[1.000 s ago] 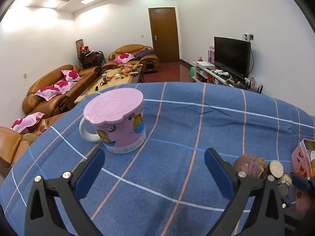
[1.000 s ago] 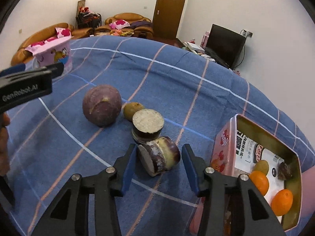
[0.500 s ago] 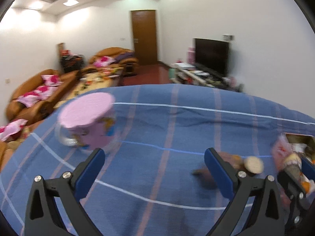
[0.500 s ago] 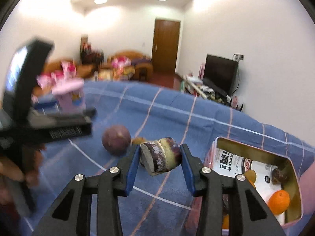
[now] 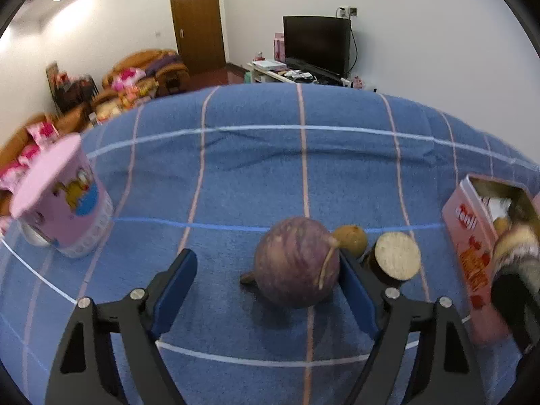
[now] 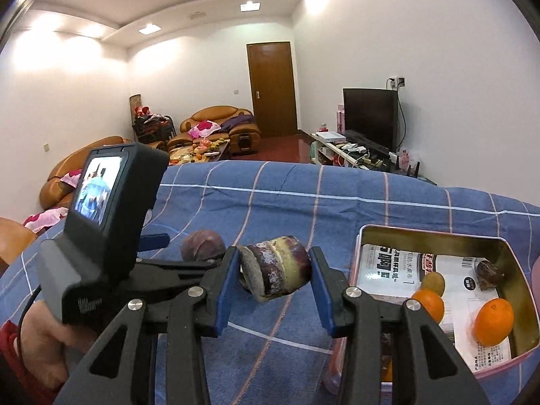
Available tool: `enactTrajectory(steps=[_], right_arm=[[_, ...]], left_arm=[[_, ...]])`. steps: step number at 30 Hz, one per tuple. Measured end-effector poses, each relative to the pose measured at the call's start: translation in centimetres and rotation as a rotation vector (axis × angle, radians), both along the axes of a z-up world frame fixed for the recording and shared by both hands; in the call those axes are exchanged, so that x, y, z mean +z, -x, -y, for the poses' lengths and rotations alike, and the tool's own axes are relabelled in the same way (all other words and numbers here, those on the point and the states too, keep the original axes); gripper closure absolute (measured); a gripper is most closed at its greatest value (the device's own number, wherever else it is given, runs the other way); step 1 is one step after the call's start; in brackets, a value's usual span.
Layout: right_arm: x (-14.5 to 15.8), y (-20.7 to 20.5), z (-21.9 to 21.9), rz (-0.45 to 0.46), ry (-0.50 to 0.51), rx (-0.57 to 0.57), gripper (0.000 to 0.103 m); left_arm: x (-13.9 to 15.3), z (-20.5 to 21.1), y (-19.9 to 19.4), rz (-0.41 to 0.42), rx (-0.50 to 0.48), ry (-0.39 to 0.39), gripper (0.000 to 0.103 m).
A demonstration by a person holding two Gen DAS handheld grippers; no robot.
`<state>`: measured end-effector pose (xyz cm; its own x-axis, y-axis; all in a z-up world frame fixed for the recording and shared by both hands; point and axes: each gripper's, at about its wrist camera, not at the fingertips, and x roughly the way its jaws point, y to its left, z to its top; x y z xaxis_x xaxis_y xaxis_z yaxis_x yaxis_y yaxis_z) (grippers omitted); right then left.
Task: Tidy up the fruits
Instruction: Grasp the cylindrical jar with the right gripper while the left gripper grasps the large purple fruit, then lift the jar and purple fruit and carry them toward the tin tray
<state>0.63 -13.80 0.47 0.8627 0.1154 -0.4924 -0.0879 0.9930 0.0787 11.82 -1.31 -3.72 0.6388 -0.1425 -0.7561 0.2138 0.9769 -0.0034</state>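
Left wrist view, left to right: pink mug at the left edge, well apart from the fruit. Left gripper spread wide and empty at lower centre; the round purple fruit lies between its fingers, nearer the right one, contact not discernible. A small brown fruit and a cut stub sit just right of it.

Right wrist view: right gripper is clamped on a cut purple chunk, raised above the cloth, long axis running across between the pads. The open tin holding oranges lies to its right; judged next move is rightward over the rim.
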Motion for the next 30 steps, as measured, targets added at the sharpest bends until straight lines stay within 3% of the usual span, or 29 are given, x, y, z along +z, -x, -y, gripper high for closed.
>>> enactTrajectory(steps=[1, 3, 5, 8, 13, 16, 20, 30], right_arm=[[0.0, -0.1, -0.1, -0.004, 0.001, 0.002, 0.06], [-0.2, -0.4, 0.1, -0.012, 0.003, -0.001, 0.06], [-0.2, -0.4, 0.2, -0.01, 0.003, -0.007, 0.06], [-0.1, -0.2, 0.2, 0.009, 0.007, -0.019, 0.06], [0.3, 1.0, -0.6, 0.064, 0.053, -0.038, 0.06], [0.5, 1.6, -1.0, 0.092, 0.055, -0.051, 0.06], [0.7, 2.1, -1.7, 0.109, 0.054, -0.055, 0.06], [0.7, 3.4, -3.4, 0.126, 0.063, -0.032, 0.06]], left_arm=[[0.0, -0.2, -0.1, -0.011, -0.007, 0.022, 0.022], [0.0, -0.5, -0.1, -0.021, -0.045, 0.082, 0.046], [0.4, -0.5, 0.3, -0.007, -0.06, 0.085, 0.054], [0.6, -0.7, 0.8, 0.009, -0.014, 0.041, 0.054], [1.3, -4.1, 1.5, 0.067, 0.145, 0.114, 0.055], [1.6, -5.1, 2.6, 0.123, 0.219, 0.09, 0.055], [1.8, -5.2, 3.3, 0.178, 0.241, 0.05, 0.055], [2.3, -5.4, 4.2, 0.211, 0.256, 0.023, 0.055]])
